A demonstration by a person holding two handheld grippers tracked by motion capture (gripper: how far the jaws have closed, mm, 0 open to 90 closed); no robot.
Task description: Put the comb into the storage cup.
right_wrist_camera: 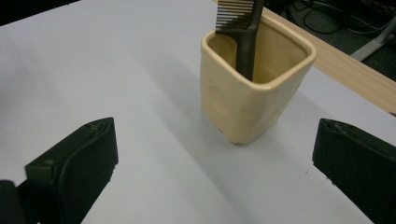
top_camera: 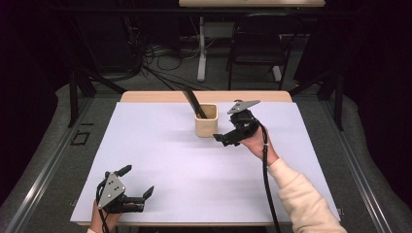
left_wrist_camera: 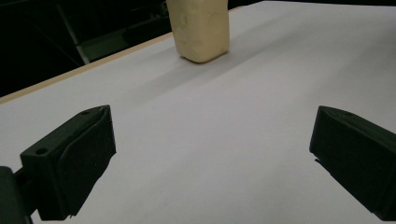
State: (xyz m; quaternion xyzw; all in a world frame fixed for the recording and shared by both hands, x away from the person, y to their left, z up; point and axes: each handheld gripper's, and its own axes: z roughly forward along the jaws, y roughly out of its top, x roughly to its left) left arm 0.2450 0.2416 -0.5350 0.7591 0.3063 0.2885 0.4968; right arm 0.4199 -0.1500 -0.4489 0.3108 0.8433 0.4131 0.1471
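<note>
Left gripper [top_camera: 136,183], nearest the camera at the table's near-left corner, is resting with jaws spread wide, nothing between them. Right gripper [top_camera: 224,138] is hovering just beside the cream, square-mouthed ceramic cup [top_camera: 206,120], jaws fully released and holding nothing. Cup is standing upright on the white table sheet [top_camera: 160,145], toward the far edge. Inside it, a dark plastic comb [right_wrist_camera: 245,32] is leaning against the rim, handle down and teeth up; how deep it is sitting is probably not judgeable from here.

Risk: the comb is top-heavy, so a brush from the right gripper could tip the cup or flick the comb out.
</note>
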